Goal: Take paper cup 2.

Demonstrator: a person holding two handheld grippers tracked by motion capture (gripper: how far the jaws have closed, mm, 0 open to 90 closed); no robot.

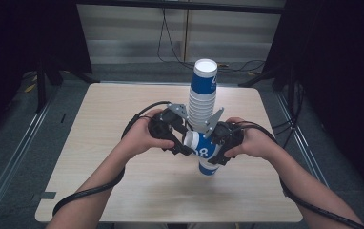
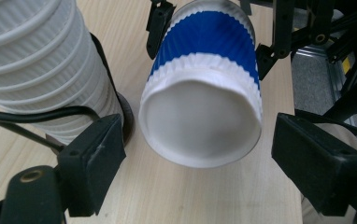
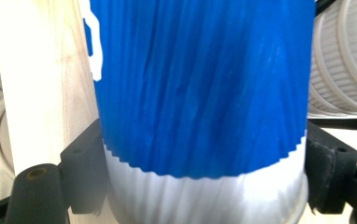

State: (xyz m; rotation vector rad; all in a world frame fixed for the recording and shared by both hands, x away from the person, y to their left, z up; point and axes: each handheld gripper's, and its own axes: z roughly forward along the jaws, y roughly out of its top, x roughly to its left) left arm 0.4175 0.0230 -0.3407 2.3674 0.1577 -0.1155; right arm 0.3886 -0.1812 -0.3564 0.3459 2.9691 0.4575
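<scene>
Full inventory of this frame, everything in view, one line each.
single paper cup: one, blue with white band, lying tilted between the two tools at mid-table, base toward the left tool.
cup stack: one tall nested stack, white ribbed sides with a blue cup on top, standing upright just behind the held cup.
table: one, light wood top, centre of the high view.
floor cables: a few, black, on the floor behind the table.
left tool: black, jaws apart around the cup's base, pads not touching it in the left gripper view.
right tool: black, pads pressed on the cup's sides.
hands: two, one on each tool, forearms entering from the bottom edge.
</scene>
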